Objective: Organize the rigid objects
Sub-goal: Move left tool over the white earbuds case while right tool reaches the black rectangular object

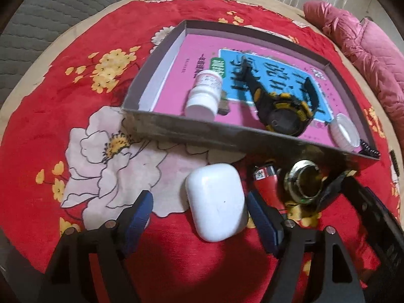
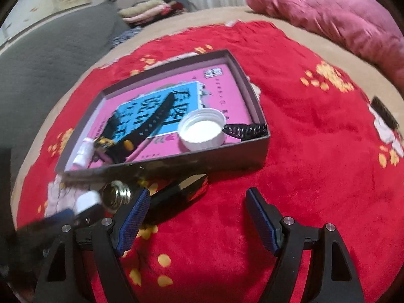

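Two grippers hang over the red flowered blanket (image 1: 63, 106), and we read both sets of jaws as wide, with no pad pressing on anything. Our left gripper (image 1: 199, 208) straddles the white earbud case (image 1: 216, 202), which lies on the blanket just outside the near wall of the grey box (image 1: 202, 132); its pads stand clear of the case on both sides. Beside the case, toward the box's near right corner, we see a red lighter (image 1: 266, 184) and a round metal piece (image 1: 304, 185), close together against the wall. Inside the box, on a pink and blue book (image 1: 202, 58), a white pill bottle (image 1: 205, 92) lies on its side near the near wall, a black and yellow watch (image 1: 280, 106) stretches across the middle, and a white cap (image 1: 344, 132) sits in the near right corner. Our right gripper (image 2: 198, 217) holds only bare blanket between its fingers, just outside the box's near wall.
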The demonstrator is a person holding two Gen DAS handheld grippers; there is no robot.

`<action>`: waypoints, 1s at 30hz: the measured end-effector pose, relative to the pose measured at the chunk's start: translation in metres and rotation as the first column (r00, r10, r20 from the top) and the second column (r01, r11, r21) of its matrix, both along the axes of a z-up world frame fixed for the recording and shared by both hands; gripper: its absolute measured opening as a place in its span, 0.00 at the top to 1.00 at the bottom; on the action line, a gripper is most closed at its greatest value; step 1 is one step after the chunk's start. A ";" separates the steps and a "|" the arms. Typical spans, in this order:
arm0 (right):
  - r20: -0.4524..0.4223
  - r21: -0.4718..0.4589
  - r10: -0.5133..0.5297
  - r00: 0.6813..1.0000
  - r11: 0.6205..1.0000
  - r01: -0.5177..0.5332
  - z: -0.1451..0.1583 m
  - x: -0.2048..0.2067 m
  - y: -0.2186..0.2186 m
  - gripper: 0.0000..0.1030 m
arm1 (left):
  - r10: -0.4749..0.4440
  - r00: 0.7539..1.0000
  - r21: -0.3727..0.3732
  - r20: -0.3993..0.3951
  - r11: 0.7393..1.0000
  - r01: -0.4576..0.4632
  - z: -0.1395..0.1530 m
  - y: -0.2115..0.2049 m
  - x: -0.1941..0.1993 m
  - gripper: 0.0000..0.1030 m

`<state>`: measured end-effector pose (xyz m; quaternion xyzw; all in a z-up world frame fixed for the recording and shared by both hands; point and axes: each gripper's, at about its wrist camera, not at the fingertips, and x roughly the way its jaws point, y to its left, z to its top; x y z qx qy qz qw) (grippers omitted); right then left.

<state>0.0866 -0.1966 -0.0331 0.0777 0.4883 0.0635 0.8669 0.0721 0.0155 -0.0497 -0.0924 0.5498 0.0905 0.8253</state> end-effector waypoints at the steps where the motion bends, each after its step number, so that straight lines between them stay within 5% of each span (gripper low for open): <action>1: -0.014 0.006 -0.016 1.000 1.000 0.016 -0.002 0.002 0.001 0.23 | 0.003 1.000 0.008 -0.008 1.000 -0.003 -0.001 0.001 0.000 0.25; 5: -0.035 0.019 -0.052 0.998 0.998 0.052 -0.005 0.007 0.010 0.23 | 0.000 1.000 0.021 -0.014 1.000 0.000 -0.003 0.002 -0.004 0.25; 16: -0.041 -0.160 0.001 0.999 0.987 -0.008 -0.020 0.007 0.033 0.24 | -0.006 1.000 0.023 0.005 1.000 0.006 -0.002 0.014 -0.015 0.25; 30: -0.011 -0.094 0.041 0.999 0.995 -0.042 -0.016 0.003 0.011 0.63 | -0.053 0.997 0.014 0.062 0.999 0.053 -0.007 0.017 -0.012 0.26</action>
